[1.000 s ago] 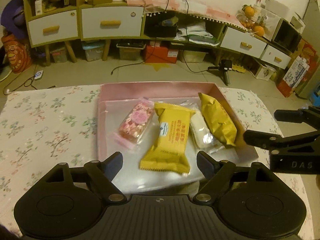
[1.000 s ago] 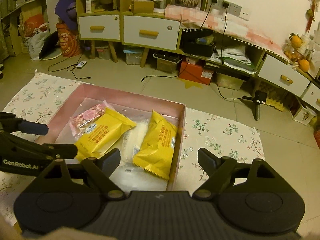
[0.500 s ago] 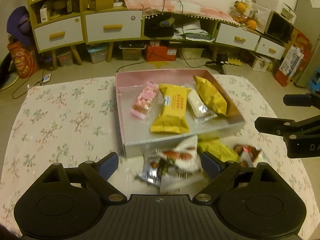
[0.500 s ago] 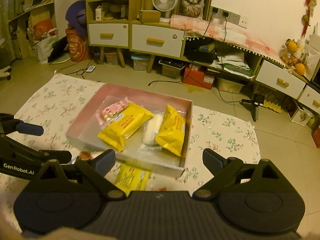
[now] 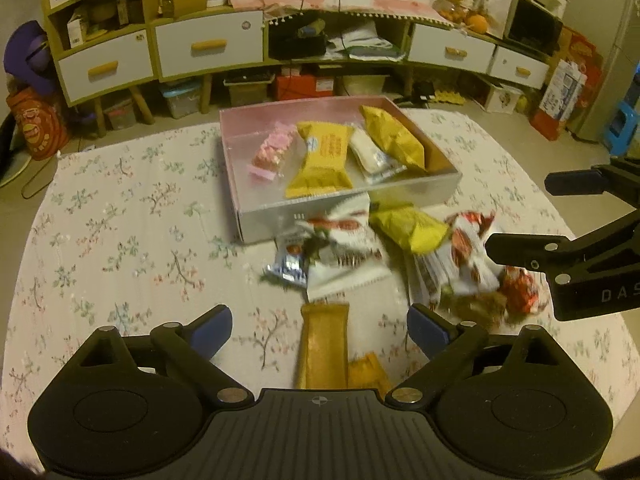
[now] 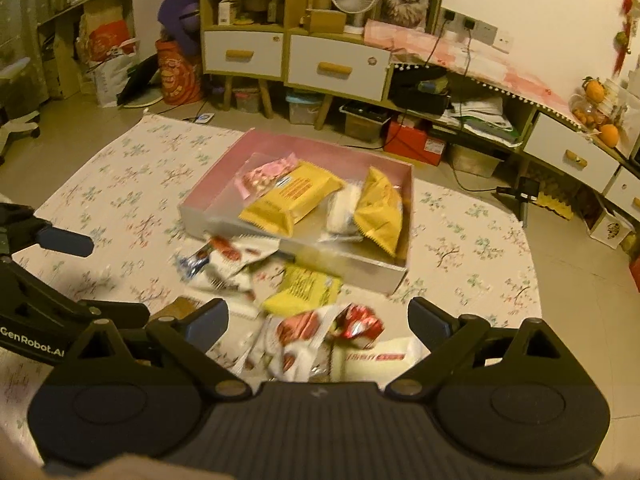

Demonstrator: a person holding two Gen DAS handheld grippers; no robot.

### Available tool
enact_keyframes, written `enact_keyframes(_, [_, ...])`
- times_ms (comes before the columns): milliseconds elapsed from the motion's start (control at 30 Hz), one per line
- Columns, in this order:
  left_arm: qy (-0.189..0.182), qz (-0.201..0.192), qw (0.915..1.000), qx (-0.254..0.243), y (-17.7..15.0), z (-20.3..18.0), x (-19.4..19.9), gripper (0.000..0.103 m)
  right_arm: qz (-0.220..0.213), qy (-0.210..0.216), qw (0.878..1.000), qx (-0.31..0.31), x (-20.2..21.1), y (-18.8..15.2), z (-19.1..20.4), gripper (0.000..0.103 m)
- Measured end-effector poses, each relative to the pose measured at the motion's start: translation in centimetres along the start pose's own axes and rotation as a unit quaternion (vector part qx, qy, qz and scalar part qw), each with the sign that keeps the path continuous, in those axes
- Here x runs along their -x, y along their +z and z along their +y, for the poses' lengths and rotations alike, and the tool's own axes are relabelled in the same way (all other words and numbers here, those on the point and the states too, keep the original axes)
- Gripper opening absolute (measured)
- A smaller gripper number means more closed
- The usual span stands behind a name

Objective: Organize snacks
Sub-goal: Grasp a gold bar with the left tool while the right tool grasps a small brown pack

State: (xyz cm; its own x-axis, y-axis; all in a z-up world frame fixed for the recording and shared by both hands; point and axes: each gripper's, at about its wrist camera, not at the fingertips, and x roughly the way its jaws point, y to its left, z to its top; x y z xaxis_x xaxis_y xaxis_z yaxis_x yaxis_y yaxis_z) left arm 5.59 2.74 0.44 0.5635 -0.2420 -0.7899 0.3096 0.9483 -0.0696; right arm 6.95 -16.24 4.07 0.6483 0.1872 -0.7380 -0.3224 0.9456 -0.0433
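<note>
Near the middle of the surface (image 5: pixel 120 216), under its floral cloth, sits the pink box (image 5: pixel 248 220), closer to the far edge than to me. Inside it I see a pink snack (image 5: pixel 274 151) at the left, then a yellow pack (image 5: pixel 322 160), a white pack (image 5: pixel 370 154) and a second yellow pack (image 5: pixel 394 138) leaning along the right wall.

A loose heap of snacks lies on the cloth against the box's near wall: a blue-and-silver wrapper (image 5: pixel 286 264), a white pouch with red print (image 5: pixel 344 256), a yellow pouch (image 5: pixel 408 226) and red-and-white wrappers (image 5: pixel 468 256) toward the right edge. A tan bar (image 5: pixel 324 346) lies nearer the near edge, with an orange packet (image 5: pixel 368 372) just beside it. The heap is blurred, so I can't read labels.

My left tool (image 5: pixel 320 330) hangs above the tan bar with its jaws spread wide, having just been opening; the bar shows in the gap, but the pads (image 5: pixel 212 330) are not on it. My right tool (image 6: pixel 318 320) has also just been opening and its jaws stand wide over the red-and-white wrappers (image 6: pixel 320 332), gripping nothing. A white pack with red lettering (image 6: pixel 380 358) lies below it, toward the near edge. Each tool shows at the edge of the other's view.
</note>
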Motion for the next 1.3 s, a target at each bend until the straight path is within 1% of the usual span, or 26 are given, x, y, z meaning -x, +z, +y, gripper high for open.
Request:
enact_keyframes(200, [0.007, 0.003, 1.0000, -0.003, -1.8, 0.4, -0.2, 0.096, -0.002, 0.002, 1.000, 0.011, 0.1, -1.8, 0.8, 0.098])
enact_keyframes(300, [0.013, 0.010, 0.9999, -0.005, -3.0, 0.8, -0.7, 0.096, 0.000, 0.018, 1.000, 0.022, 0.0, -3.3, 1.2, 0.099])
enact_keyframes(433, [0.018, 0.018, 0.9987, -0.043, -4.3, 0.6, -1.5, 0.096, -0.006, 0.017, 0.998, 0.061, -0.1, -4.7, 1.9, 0.099])
enact_keyframes(533, [0.020, 0.026, 0.9973, -0.066, -5.1, 0.4, -2.2, 0.096, -0.001, 0.019, 0.998, 0.067, -0.6, -5.4, 1.8, 0.099])
enact_keyframes(700, [0.001, 0.033, 0.9980, -0.054, -5.5, 0.3, -3.2, 0.096, 0.014, 0.032, 0.997, 0.072, -1.5, -6.2, 1.5, 0.098])
enact_keyframes(800, [0.002, 0.021, 0.9987, -0.046, -5.2, 0.1, -3.5, 0.094, 0.022, 0.063, 0.996, 0.065, -1.7, -6.4, 1.0, 0.092])
enact_keyframes(833, [0.000, 0.016, 0.9989, -0.044, -5.1, 0.0, -3.6, 0.093, 0.025, 0.076, 0.995, 0.060, -1.8, -6.5, 0.9, 0.088])
enact_keyframes(867, [-0.004, 0.011, 0.9991, -0.042, -5.0, 0.0, -3.6, 0.092, 0.027, 0.084, 0.994, 0.057, -1.9, -6.5, 0.7, 0.087])
enact_keyframes(967, [-0.015, 0.009, 0.9993, -0.033, -4.7, 0.0, -4.0, 0.083, 0.030, 0.093, 0.994, 0.051, -2.3, -6.6, 0.4, 0.080])
enact_keyframes(1000, [-0.018, 0.010, 0.9993, -0.030, -4.6, -0.1, -4.1, 0.077, 0.033, 0.095, 0.994, 0.050, -2.5, -6.5, 0.3, 0.077])
enact_keyframes(1067, [-0.021, 0.016, 0.9993, -0.025, -4.4, -0.1, -4.5, 0.069, 0.043, 0.096, 0.993, 0.047, -3.0, -6.6, 0.1, 0.074])
enact_keyframes(1100, [-0.023, 0.020, 0.9993, -0.023, -4.4, -0.1, -4.7, 0.063, 0.048, 0.096, 0.993, 0.045, -3.3, -6.6, 0.0, 0.071])
enact_keyframes(1233, [-0.028, 0.026, 0.9992, -0.014, -4.3, 0.0, -5.2, 0.051, 0.053, 0.084, 0.994, 0.045, -3.8, -6.6, -0.5, 0.070])
enact_keyframes(1300, [-0.029, 0.029, 0.9991, -0.011, -4.2, 0.1, -5.4, 0.049, 0.060, 0.085, 0.994, 0.037, -4.2, -6.6, -0.8, 0.067])
